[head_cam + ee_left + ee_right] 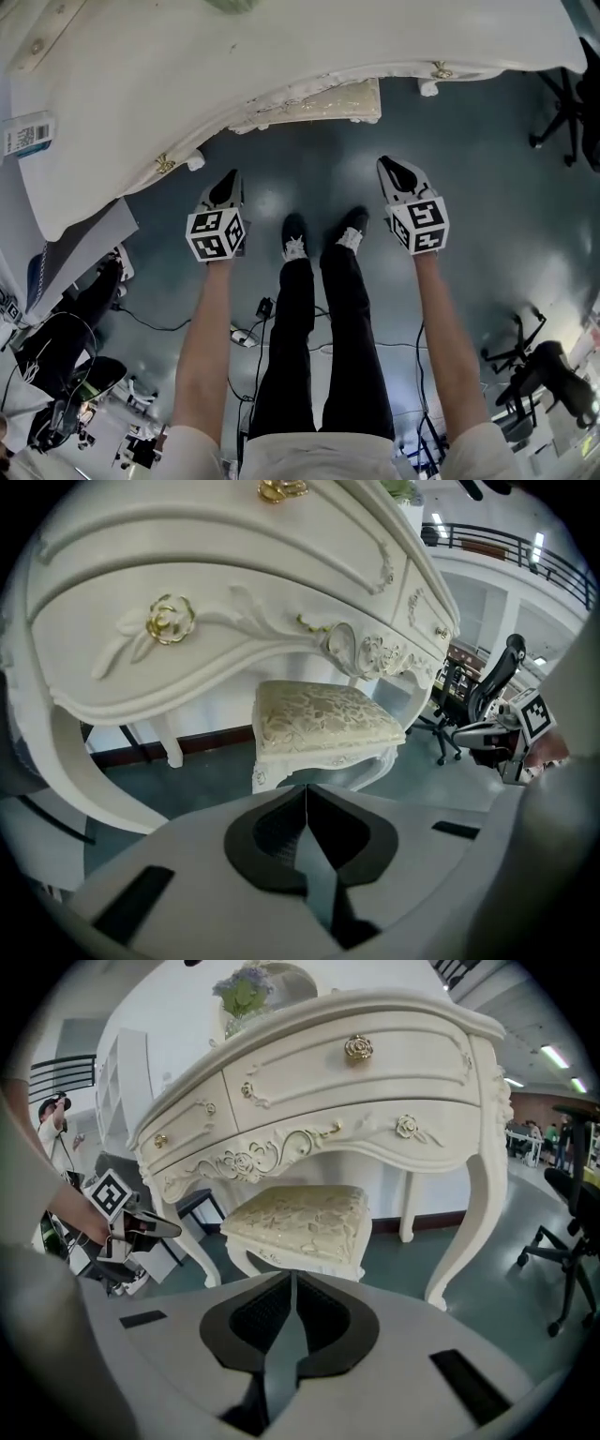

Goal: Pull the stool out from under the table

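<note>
Fingers [277, 836] on both the left gripper [228, 183] and right gripper [400, 172] are pinched together, empty. Meanwhile the stool [314, 105] sits tucked under the desk [234, 56], so it looks like approach stage; next they'd need to open and grab the seat edge.

You're standing in a lab-type hall. Rolling office chairs [551, 367] and loose cables [155, 325] sit on the grey floor [487, 169]; a railed mezzanine [511, 544] runs overhead.

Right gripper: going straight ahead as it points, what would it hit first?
Probably the cream-cushioned white stool, directly ahead of the right gripper, under the ornate white table; depth is unclear.
</note>
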`<action>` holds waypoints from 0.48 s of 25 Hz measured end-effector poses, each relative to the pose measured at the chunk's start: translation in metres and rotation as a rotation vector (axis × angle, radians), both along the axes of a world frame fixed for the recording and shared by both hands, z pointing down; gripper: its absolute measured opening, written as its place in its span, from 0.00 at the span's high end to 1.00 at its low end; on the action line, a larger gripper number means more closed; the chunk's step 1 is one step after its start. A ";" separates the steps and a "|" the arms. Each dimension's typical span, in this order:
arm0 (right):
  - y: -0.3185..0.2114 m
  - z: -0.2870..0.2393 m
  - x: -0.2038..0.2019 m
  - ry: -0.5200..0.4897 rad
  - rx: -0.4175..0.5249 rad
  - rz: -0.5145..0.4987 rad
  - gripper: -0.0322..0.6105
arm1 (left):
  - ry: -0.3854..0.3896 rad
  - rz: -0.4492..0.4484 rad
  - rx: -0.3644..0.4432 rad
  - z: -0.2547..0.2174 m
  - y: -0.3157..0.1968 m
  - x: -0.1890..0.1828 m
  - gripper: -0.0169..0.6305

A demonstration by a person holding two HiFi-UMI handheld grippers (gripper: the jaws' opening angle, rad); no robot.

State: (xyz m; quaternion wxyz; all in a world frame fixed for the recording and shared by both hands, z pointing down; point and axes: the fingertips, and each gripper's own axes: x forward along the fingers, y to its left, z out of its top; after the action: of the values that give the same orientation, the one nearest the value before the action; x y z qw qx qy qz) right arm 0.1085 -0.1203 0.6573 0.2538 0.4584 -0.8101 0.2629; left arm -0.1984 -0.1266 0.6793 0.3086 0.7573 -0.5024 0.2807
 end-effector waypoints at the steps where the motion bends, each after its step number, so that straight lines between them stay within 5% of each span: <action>1: -0.005 0.003 0.000 -0.003 0.006 -0.009 0.88 | -0.011 0.010 0.008 0.003 -0.004 0.004 0.95; 7: -0.040 0.020 0.002 -0.007 0.051 -0.077 0.87 | -0.064 0.104 0.079 0.017 -0.031 0.021 0.95; 10: -0.050 0.025 0.005 -0.040 0.080 -0.066 0.70 | -0.051 0.072 0.107 0.028 -0.047 0.015 0.94; 12: -0.055 0.032 0.007 -0.036 0.083 -0.086 0.63 | -0.047 0.054 0.124 0.037 -0.055 0.011 0.82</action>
State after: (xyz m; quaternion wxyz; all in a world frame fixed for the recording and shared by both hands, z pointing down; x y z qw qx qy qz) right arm 0.1151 -0.1750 0.6894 0.2311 0.4286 -0.8437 0.2261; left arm -0.1875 -0.1815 0.7163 0.2417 0.7813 -0.5054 0.2751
